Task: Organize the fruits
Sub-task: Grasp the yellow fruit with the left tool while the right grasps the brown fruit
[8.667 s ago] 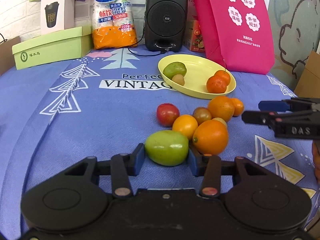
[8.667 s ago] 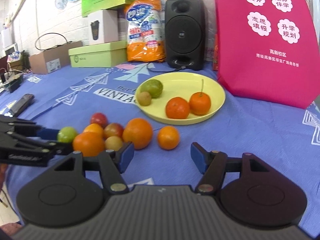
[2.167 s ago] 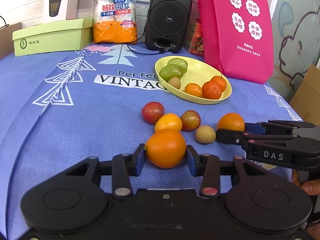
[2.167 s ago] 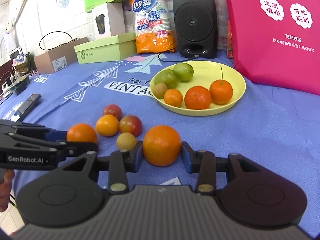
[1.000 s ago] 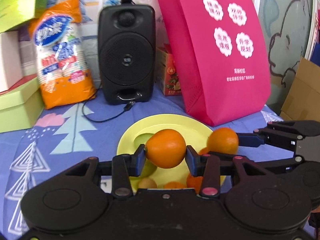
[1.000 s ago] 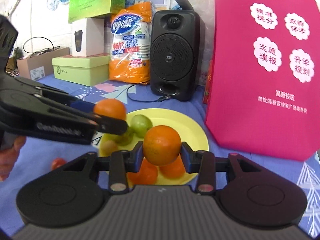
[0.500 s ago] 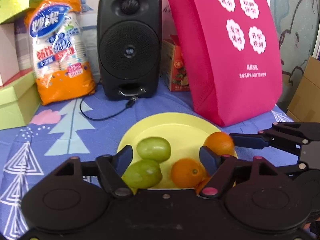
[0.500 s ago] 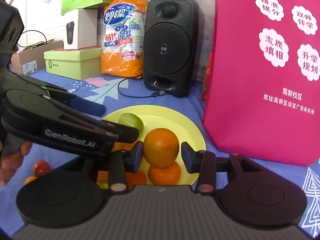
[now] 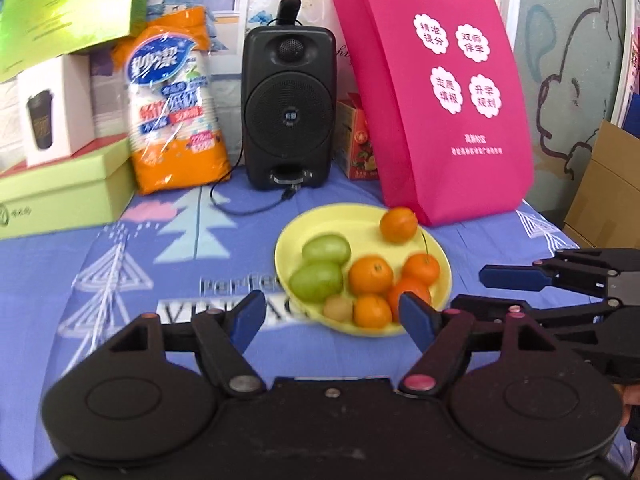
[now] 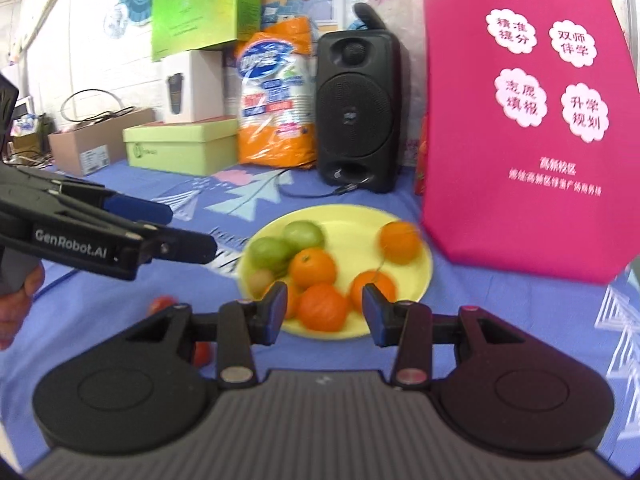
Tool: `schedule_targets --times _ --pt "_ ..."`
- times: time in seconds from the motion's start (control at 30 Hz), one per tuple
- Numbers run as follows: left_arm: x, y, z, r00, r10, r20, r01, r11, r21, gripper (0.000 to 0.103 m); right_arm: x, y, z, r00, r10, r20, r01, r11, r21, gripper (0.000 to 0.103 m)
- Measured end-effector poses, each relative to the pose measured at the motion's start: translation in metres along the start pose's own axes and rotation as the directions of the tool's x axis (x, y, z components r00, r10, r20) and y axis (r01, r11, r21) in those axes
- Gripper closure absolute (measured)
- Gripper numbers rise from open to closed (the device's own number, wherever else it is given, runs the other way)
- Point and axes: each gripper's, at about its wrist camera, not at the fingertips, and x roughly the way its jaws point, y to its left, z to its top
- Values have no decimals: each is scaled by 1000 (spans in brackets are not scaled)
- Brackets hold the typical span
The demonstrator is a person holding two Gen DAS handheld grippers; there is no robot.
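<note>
Hovering just short of the yellow plate (image 9: 438,280), the left claw (image 9: 332,314) was spread wide w/ nothing between its blue pads, & the right claw (image 10: 324,306) was likewise open & empty, its tips framing the near fruit. Plate sat on the blue-clothed table (image 9: 120,280) in front of the black speaker (image 9: 289,108) & beside the pink bag (image 9: 440,100), holding two green fruits (image 9: 326,249), a small tan fruit (image 9: 338,307) & several oranges (image 9: 370,274), one orange (image 9: 398,219) apart at the far rim. In the right wrist view a red fruit (image 10: 162,304) lay on the cloth left of the plate, blurred
</note>
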Motion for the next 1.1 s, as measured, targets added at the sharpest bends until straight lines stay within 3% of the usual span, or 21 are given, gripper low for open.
schedule_targets --times 0.33,0.43,0.47,0.53,1.1 --pt "-47 -3 -64 1000 23 -19 -24 999 -44 35 -22 41 -42 996 68 -54 -68 998 -13 62" --pt "-45 -3 -76 999 24 -33 -26 998 -53 48 -24 45 -51 995 74 -67 -75 997 -6 62" --pt "-41 -3 -78 999 22 -44 -24 998 -56 54 -24 45 -53 994 76 -72 -77 997 -3 62" --pt "-35 -1 -79 999 7 -54 -11 997 -76 58 -24 46 -55 993 85 -78 -85 996 -3 62" --pt "3 6 -74 996 6 -91 -16 994 -107 58 -7 60 -59 983 134 -125 -139 990 -27 62"
